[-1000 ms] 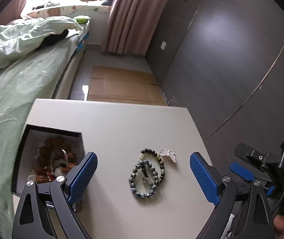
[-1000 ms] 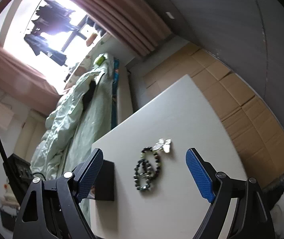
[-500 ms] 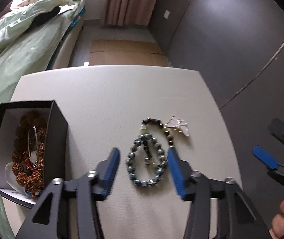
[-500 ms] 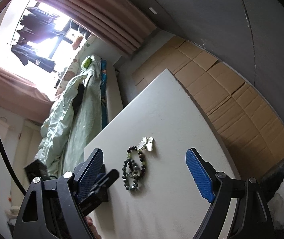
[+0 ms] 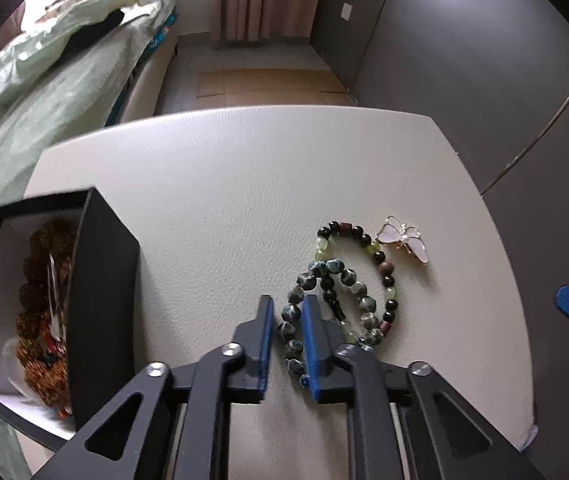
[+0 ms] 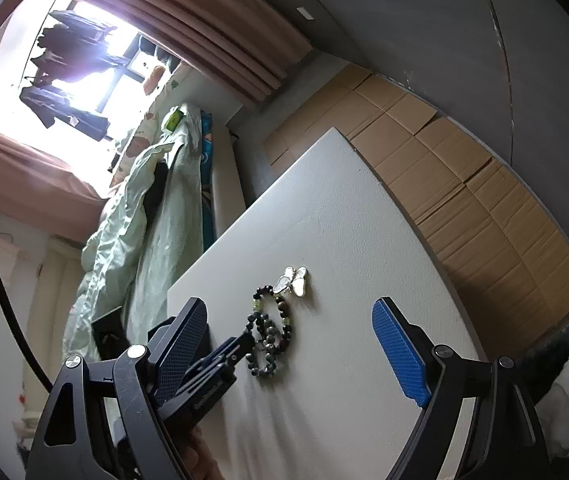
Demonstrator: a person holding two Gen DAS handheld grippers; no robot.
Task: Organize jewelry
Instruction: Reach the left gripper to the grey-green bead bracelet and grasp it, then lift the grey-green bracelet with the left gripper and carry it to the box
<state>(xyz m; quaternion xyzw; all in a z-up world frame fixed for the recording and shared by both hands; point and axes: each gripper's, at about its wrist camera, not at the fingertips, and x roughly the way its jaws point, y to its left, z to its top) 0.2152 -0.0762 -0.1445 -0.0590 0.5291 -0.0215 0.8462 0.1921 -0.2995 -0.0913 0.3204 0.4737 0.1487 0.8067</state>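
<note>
Two beaded bracelets lie overlapped on the white table [image 5: 224, 200]: a grey-green stone one [image 5: 348, 278] and a thinner dark and green one [image 5: 384, 264]. A white butterfly brooch [image 5: 404, 240] lies beside them. My left gripper [image 5: 288, 312] is shut on the left side of the grey-green bracelet, down at the table. An open black box [image 5: 104, 288] at the left holds brown bead jewelry [image 5: 40, 320]. My right gripper [image 6: 290, 328] is open and empty, above the table, with the bracelets [image 6: 270, 332] and brooch [image 6: 294, 280] ahead of it.
A bed with green bedding [image 5: 44, 80] runs along the table's left side. Flattened cardboard [image 6: 464, 184] covers the floor beyond the table. A dark grey wall [image 5: 464, 60] stands at the right. Curtains and a bright window [image 6: 84, 60] are at the far end.
My left gripper has come down over the bracelets and closed from wide open onto the grey-green bracelet. The right gripper has stayed open, shifting only slightly.
</note>
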